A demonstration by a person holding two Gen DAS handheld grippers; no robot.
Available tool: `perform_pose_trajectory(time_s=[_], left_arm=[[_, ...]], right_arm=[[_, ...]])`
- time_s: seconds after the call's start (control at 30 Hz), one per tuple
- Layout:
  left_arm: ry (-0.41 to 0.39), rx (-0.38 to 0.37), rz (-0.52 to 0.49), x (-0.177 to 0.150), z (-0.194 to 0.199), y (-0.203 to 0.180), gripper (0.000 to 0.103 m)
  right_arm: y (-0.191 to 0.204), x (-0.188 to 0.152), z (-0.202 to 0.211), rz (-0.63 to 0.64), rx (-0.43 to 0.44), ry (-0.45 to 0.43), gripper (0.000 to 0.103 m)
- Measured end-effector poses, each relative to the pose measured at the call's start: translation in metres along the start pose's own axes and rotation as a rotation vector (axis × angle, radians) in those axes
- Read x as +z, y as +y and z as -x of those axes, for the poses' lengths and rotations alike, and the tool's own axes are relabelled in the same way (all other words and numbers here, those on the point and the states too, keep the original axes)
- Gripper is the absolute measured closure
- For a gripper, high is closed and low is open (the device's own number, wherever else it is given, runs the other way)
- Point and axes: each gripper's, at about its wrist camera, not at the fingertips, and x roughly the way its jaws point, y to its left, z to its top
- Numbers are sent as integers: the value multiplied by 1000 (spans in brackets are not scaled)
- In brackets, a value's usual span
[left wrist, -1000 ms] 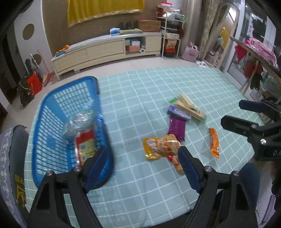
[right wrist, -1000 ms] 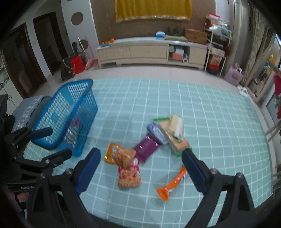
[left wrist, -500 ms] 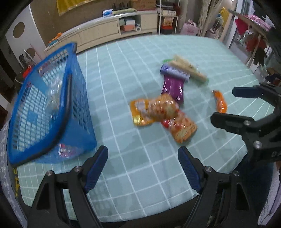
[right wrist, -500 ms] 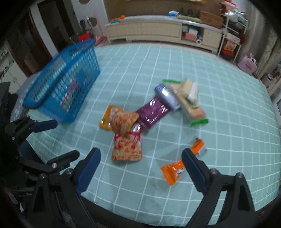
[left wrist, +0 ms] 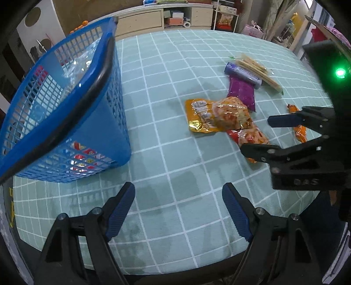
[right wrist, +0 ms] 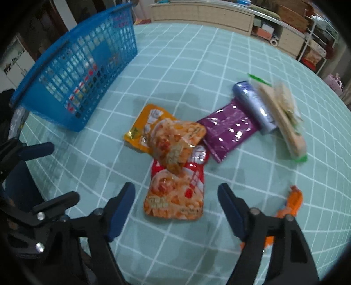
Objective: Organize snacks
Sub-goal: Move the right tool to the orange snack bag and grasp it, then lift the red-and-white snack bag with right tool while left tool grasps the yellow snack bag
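A blue basket (left wrist: 54, 122) stands at the table's left with a few packets inside; it also shows in the right wrist view (right wrist: 72, 70). Loose snacks lie mid-table: a yellow pouch (right wrist: 142, 129), an orange packet (right wrist: 175, 142) on top of it, a red-orange packet (right wrist: 175, 197), a purple packet (right wrist: 228, 129), a silver-blue tube (right wrist: 254, 107), cracker packs (right wrist: 285, 122) and a small orange bar (right wrist: 289, 206). My right gripper (right wrist: 176, 206) is open, low over the red-orange packet. My left gripper (left wrist: 178, 208) is open and empty over bare cloth.
The table has a teal checked cloth (left wrist: 175, 153); its near edge (left wrist: 175, 269) lies just below my left gripper. A long cabinet (left wrist: 153, 17) and shelves stand beyond the table. The right gripper also shows in the left wrist view (left wrist: 285, 136).
Both grippers have dropped lower and moved forward toward the table. The snack pile now sits much closer to my right gripper, and the basket looms larger at left.
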Motion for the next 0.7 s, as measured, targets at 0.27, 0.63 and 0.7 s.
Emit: perform_pose_trajectory(time_s=[0.27, 0.63, 0.7], left_arm=[[6, -8, 9, -3, -7, 1, 23], [-2, -26, 16, -7, 0, 1, 23], [-4, -29, 13, -8, 2, -1, 23]], right_arm=[[6, 3, -10, 71, -68, 24, 38], [6, -10, -2, 59, -61, 30, 75], [-2, -11, -1, 31, -43, 25, 77]])
